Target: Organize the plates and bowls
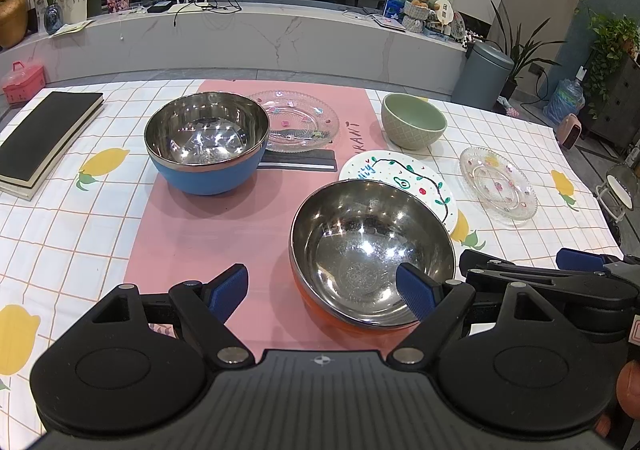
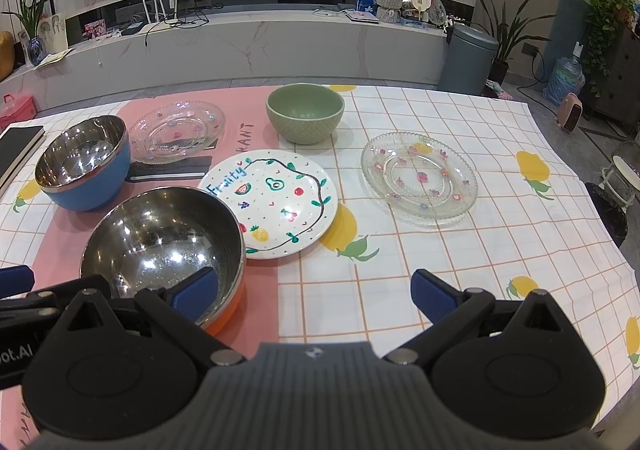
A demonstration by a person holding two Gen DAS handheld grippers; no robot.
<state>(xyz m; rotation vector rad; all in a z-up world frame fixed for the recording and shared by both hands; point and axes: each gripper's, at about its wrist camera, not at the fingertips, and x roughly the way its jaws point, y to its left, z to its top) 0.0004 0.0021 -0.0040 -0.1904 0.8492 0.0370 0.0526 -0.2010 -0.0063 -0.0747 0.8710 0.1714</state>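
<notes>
A steel bowl with an orange outside (image 1: 370, 250) (image 2: 160, 238) stands nearest, on the pink mat. A blue-sided steel bowl (image 1: 206, 142) (image 2: 82, 170) stands further back left, with a glass plate (image 1: 298, 122) (image 2: 176, 132) behind it. A white fruit-painted plate (image 1: 400, 180) (image 2: 278, 204), a green bowl (image 1: 412, 126) (image 2: 305, 112) and a second glass plate (image 1: 498, 186) (image 2: 418, 178) lie to the right. My left gripper (image 1: 322, 294) is open, its right finger in front of the orange bowl. My right gripper (image 2: 316, 294) is open over bare cloth, its left finger near that bowl's rim.
A black book (image 1: 44, 138) lies at the table's left edge. A dark flat strip (image 1: 298, 161) sits beside the blue bowl. The checked lemon-print cloth (image 2: 480, 250) covers the table. Behind the table are a marble shelf and a grey bin (image 1: 482, 74).
</notes>
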